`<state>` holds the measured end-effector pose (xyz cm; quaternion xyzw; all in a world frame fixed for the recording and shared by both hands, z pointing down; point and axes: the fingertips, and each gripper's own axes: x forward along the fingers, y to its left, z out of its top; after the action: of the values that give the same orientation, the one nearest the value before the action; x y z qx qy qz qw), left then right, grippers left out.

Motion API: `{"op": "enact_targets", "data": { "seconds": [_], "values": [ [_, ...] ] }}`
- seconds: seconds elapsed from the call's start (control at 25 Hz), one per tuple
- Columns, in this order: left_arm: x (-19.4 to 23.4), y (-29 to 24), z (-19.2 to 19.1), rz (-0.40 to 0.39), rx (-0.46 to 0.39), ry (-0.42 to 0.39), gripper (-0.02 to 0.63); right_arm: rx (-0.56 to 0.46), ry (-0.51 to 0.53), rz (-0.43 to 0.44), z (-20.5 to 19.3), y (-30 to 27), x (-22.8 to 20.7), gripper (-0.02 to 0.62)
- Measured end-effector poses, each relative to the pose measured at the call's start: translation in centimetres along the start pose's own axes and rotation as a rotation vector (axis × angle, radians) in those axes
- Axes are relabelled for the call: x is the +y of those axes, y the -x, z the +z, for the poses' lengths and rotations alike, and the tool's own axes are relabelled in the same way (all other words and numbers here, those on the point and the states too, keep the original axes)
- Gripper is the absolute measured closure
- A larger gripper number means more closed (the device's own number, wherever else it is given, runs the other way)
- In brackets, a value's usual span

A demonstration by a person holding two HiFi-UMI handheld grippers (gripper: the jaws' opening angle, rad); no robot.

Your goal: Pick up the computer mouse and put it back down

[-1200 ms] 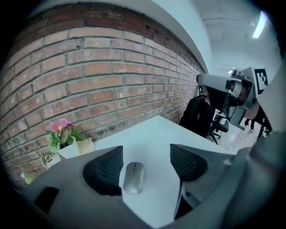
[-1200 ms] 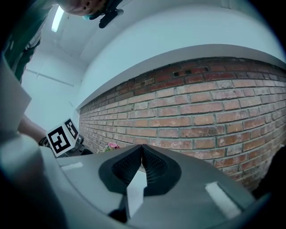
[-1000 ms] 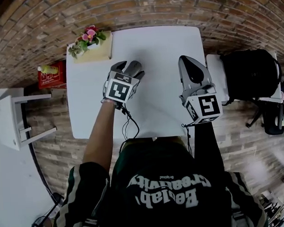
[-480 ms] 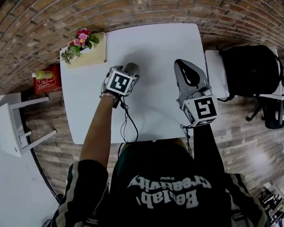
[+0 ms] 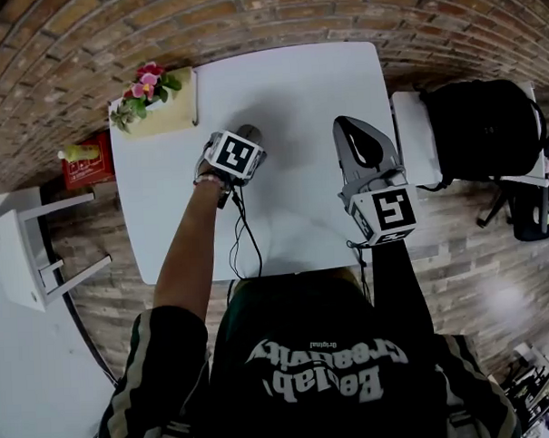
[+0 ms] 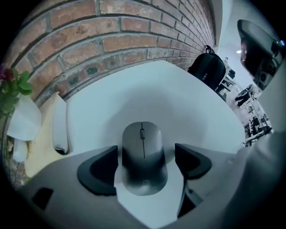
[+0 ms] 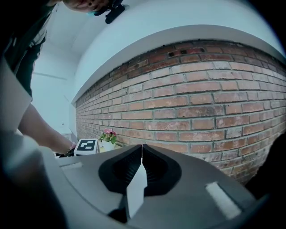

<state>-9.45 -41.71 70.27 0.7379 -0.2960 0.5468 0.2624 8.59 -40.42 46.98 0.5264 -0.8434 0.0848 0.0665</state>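
The left gripper [image 6: 145, 156] points steeply down at the table [image 6: 178, 103] with its jaws spread wide, having just been opening. The mouse [image 6: 143, 141] lies flat on the table between them, its wheel end away from the gripper. A clear gap shows at one pad [image 6: 192, 159], and the other sits just beside the mouse's flank. To the left gripper's right, the right gripper [image 7: 142, 154] has its jaws pressed together on nothing and faces the brick wall [image 7: 201, 103].

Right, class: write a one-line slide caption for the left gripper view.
Left hand-held gripper, jaws just opening wider, straddles a grey computer mouse on the white table.
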Motion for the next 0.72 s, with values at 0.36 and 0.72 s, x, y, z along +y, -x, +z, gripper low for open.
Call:
{"op": "enact_targets", "data": {
  "seconds": [0.36, 0.72],
  "values": [
    [-0.5, 0.2, 0.3, 0.013, 0.019, -0.017, 0.314, -0.002, 0.004, -0.021, 0.0, 0.8, -1.0, 0.574],
    [-1.4, 1.2, 0.8, -0.024, -0.082, 0.01, 0.318, -0.019, 0.02, -0.04, 0.7, 1.7, -1.3, 0.574]
  ]
}}
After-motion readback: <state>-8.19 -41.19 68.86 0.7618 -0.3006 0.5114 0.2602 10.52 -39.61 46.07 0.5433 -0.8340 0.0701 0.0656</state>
